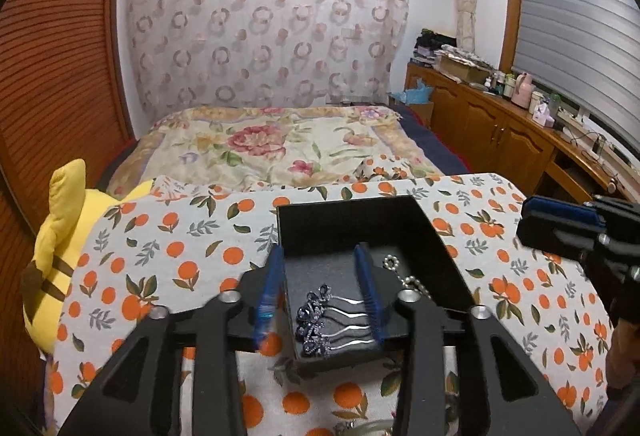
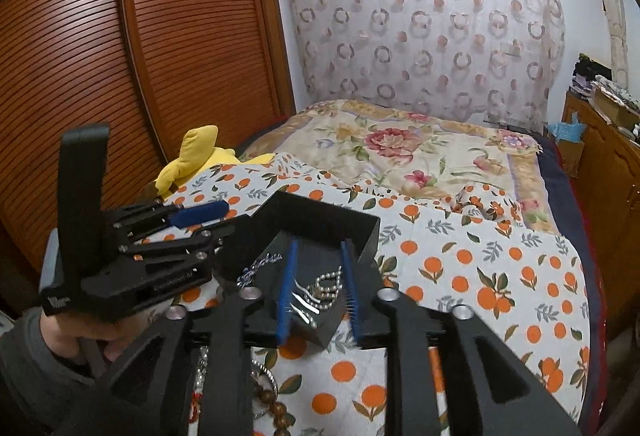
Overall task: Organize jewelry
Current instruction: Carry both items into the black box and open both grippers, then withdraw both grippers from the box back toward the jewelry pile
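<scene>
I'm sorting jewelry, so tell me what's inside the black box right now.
In the black box lie four hairpins with dark jeweled flowers and a pearl chain. The right tongs hide part of the floor.

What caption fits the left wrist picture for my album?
Open left gripper hovering over a black box holding sparkly hairpins and a pearl chain.

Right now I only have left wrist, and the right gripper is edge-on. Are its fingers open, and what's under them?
Observer: Open, holding nothing. The right gripper is over the near corner of the black box, with the hairpin tips between its fingers.
Operator: Any jewelry still outside the box?
Observer: Yes. A wooden bead bracelet and a silver loop lie on the orange-print cloth, nearer the camera than the box.
</scene>
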`<state>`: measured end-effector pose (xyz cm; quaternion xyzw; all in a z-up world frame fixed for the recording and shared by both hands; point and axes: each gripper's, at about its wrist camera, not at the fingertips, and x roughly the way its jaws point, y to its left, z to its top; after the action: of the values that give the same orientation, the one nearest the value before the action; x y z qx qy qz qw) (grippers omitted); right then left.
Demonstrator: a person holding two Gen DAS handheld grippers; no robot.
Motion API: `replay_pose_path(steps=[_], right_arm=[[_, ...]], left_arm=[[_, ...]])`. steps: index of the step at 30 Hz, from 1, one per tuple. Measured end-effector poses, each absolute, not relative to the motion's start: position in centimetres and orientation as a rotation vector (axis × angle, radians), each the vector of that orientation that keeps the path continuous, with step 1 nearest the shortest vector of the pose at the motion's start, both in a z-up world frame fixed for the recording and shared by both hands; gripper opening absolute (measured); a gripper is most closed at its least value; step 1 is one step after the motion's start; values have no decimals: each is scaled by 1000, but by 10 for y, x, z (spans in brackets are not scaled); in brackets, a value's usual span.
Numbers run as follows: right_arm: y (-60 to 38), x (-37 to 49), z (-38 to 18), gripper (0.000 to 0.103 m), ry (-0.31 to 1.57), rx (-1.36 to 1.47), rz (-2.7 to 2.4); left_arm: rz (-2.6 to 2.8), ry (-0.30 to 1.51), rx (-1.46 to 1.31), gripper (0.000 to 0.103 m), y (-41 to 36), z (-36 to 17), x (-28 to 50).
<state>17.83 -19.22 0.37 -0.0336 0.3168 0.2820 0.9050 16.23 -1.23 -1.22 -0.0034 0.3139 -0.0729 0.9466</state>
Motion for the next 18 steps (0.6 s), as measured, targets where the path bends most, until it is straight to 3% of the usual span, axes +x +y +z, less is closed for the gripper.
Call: replay_pose_path(steps=[4,6,10,11,18], right_arm=[[-198,159,-3,47,642,-62,585],[-200,150,-8,47,646,-62,592],[-201,131,-24,47,672,-74,600],[-201,126,-27,47,675,-79,599],[-201,95,-54,47,730,-89,615]], left_arm=[[-160,622,5,56,-10,-8,143],[-165,611,18,64,-10,-7,131],[-172,610,36,71,-8,-9,108],[-173,609,38,80,-7,-11,101],[-184,637,39,83,3,-29,66]])
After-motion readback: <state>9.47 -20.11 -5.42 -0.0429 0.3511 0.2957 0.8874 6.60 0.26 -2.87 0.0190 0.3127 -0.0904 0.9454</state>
